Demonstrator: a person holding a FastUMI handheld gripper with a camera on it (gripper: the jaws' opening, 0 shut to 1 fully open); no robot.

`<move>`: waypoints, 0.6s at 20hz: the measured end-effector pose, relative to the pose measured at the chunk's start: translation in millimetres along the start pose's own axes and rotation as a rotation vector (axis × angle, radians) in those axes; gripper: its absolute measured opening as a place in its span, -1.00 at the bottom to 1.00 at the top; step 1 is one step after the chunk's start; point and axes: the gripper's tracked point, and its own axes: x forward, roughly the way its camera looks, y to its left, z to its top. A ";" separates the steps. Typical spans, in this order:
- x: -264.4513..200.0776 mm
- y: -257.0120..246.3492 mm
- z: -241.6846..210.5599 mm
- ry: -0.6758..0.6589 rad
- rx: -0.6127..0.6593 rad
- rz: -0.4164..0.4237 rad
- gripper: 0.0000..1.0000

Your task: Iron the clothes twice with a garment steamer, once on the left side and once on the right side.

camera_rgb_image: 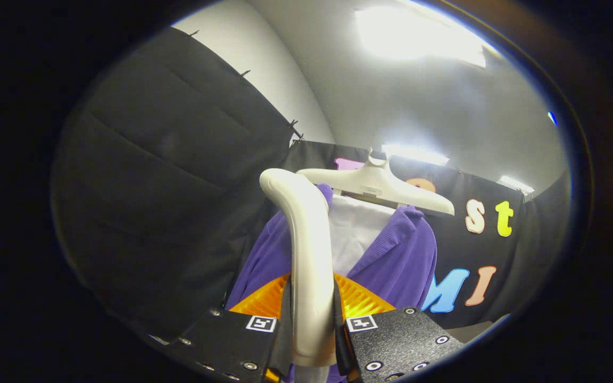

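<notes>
Gripping steamer handle (309, 255), tool (312, 330) facing purple garment (402, 260)

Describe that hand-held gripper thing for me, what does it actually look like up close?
The hand-held gripper has two flat finger blocks of rough, speckled material, each studded along its edges with small round silver rivets. Each block carries a small white square tag printed with a black pattern near its inner corner. A ribbed orange plastic part fans out just beyond the blocks. No cables show.

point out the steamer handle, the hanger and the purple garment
steamer handle (309, 255), gripper view, mid shaft
hanger (378, 183), gripper view, centre
purple garment (405, 255), gripper view, front panel
</notes>
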 end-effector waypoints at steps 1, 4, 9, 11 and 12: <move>4.0 1.1 -11.6 0.028 0.010 -0.009 -0.34; 5.9 15.6 -43.2 0.109 0.096 0.031 -0.33; -4.9 28.1 -79.7 0.172 0.091 0.031 -0.33; -11.0 35.5 -92.8 0.193 0.082 0.046 -0.33; -15.2 38.0 -97.3 0.195 0.081 0.052 -0.33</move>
